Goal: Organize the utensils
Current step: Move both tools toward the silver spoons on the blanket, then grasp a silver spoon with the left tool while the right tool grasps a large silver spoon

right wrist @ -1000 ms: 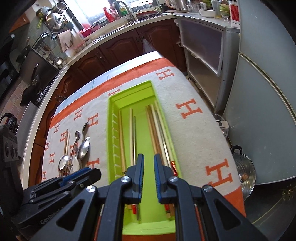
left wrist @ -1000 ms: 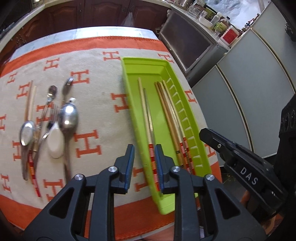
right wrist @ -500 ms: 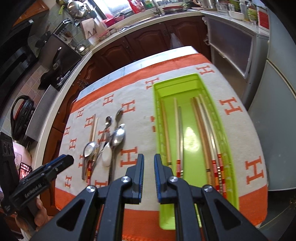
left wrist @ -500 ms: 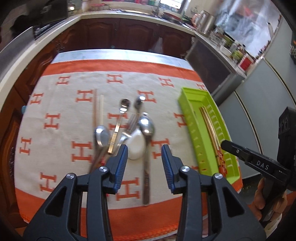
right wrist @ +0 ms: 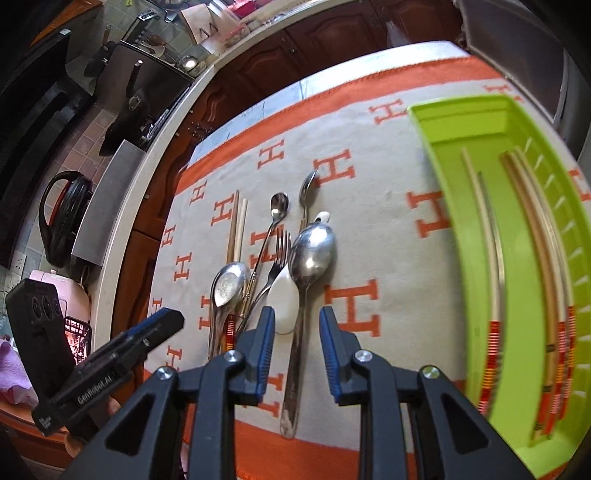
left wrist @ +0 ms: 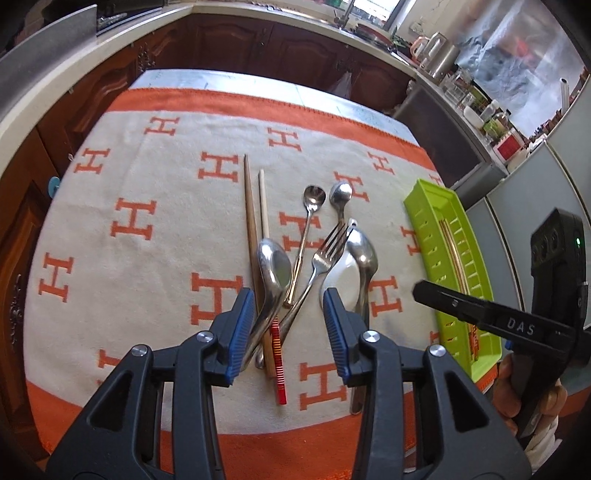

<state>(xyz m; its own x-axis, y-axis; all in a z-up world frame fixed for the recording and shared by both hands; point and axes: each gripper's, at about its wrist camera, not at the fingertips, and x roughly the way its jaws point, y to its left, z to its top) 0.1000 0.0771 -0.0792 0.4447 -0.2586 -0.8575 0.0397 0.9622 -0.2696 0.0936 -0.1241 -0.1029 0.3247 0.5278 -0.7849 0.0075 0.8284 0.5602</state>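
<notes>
L gripper (left wrist: 288, 325) open over utensil pile (left wrist: 314, 258); tray (left wrist: 424, 221) at right.

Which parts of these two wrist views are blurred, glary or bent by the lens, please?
Left wrist view: sharp throughout; fisheye bows the countertop edge and window light glints off the large spoon. Right wrist view: the green tray and its chopsticks smear with motion blur and curve strongly, while the spoon at centre stays crisp with a bright highlight.

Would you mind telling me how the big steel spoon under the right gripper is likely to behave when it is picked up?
The big spoon looks polished, so it may slip between the pads. Its handle seems thin and stiff; it should not bend. Its bowl overlaps the white spoon, which might shift. The right gripper is opening, its jaws not yet on the handle.
</notes>
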